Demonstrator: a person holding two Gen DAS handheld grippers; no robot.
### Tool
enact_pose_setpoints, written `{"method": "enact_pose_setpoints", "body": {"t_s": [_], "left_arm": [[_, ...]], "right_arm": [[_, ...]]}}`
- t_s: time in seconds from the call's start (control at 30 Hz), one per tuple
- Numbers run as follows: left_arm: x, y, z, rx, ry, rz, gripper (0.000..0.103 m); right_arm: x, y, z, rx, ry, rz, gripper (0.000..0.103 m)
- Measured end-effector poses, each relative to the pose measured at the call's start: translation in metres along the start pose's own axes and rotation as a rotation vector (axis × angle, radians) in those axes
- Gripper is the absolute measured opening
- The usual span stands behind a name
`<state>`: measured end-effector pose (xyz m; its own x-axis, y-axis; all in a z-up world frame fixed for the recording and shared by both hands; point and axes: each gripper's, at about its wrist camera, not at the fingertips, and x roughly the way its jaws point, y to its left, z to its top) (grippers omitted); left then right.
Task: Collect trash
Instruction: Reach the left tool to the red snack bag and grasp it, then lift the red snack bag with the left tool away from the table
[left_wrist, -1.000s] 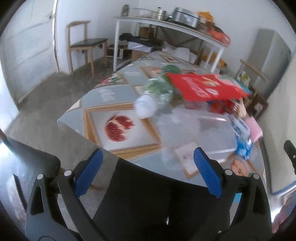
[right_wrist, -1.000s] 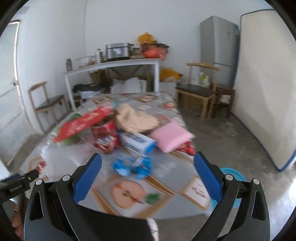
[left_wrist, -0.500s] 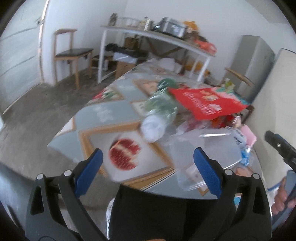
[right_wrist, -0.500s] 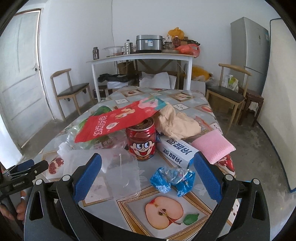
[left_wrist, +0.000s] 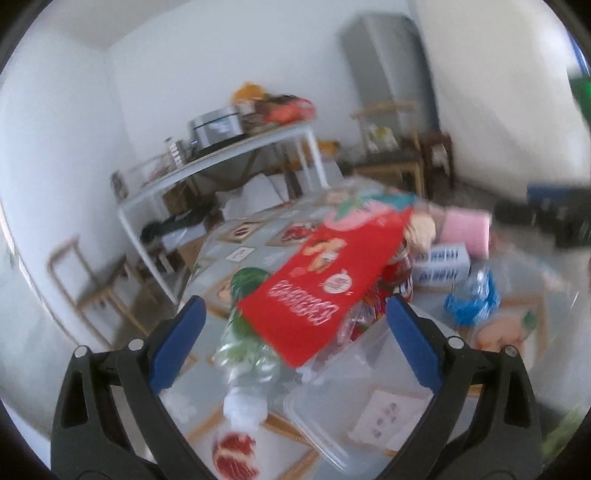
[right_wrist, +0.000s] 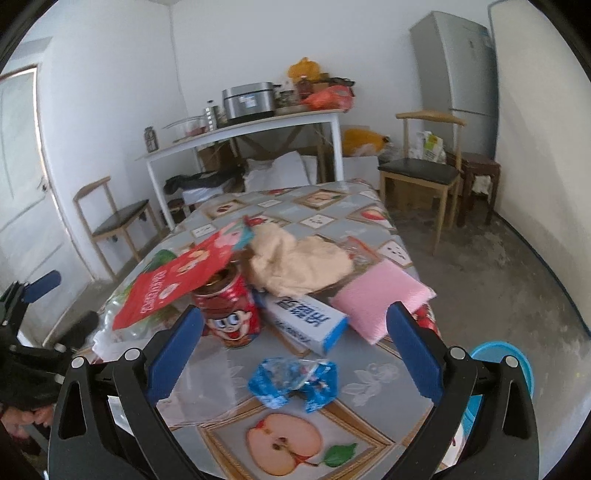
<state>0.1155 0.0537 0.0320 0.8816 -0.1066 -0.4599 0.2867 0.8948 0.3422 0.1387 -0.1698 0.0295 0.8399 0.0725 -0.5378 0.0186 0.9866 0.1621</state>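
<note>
On the tabletop (right_wrist: 332, 206) lie a can (right_wrist: 229, 314), box (right_wrist: 306, 321) and blue wrapper (right_wrist: 295, 384). Left fingers (left_wrist: 177, 332) are closing, nothing between them; right fingers (right_wrist: 173, 358) spread wide, empty.

white print on the red snack bag (right_wrist: 173, 284), letters too blurred to read in either view. blue chinese characters on the white-and-blue box (right_wrist: 306, 317), not legible. red can (right_wrist: 229, 314) carries a cartoon face, no readable words. crumpled blue wrapper (right_wrist: 295, 384): print unreadable. no numbers or signs readable.
</note>
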Motion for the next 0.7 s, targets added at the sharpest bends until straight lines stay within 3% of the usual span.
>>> {"method": "enact_pose_setpoints", "body": {"t_s": [0.03, 0.13, 0.27, 0.43, 0.57, 0.63, 0.7], "left_arm": [[0.01, -0.011, 0.003, 0.053, 0.025, -0.005, 0.071], [0.035, -0.032, 0.008, 0.165, 0.079, -0.006, 0.066], [0.061, -0.058, 0.006, 0.35, 0.119, 0.056, 0.06], [0.085, -0.082, 0.003, 0.56, 0.136, 0.164, 0.04], [0.093, -0.095, 0.001, 0.635, 0.14, 0.2, 0.022], [0.093, -0.098, 0.002, 0.648, 0.137, 0.206, 0.007], [0.091, -0.104, 0.0, 0.671, 0.119, 0.221, 0.003]], "right_arm": [[0.001, -0.006, -0.002, 0.01, 0.002, -0.005, 0.097], [0.007, -0.018, -0.008, 0.041, 0.019, -0.005, 0.097], [0.012, -0.027, -0.011, 0.07, 0.029, 0.0, 0.097], [0.012, -0.037, -0.014, 0.094, 0.019, 0.002, 0.097], [0.013, -0.044, -0.016, 0.114, 0.025, 0.004, 0.097], [0.011, -0.048, -0.017, 0.121, 0.024, 0.002, 0.097], [0.01, -0.05, -0.019, 0.126, 0.022, -0.001, 0.097]]}}
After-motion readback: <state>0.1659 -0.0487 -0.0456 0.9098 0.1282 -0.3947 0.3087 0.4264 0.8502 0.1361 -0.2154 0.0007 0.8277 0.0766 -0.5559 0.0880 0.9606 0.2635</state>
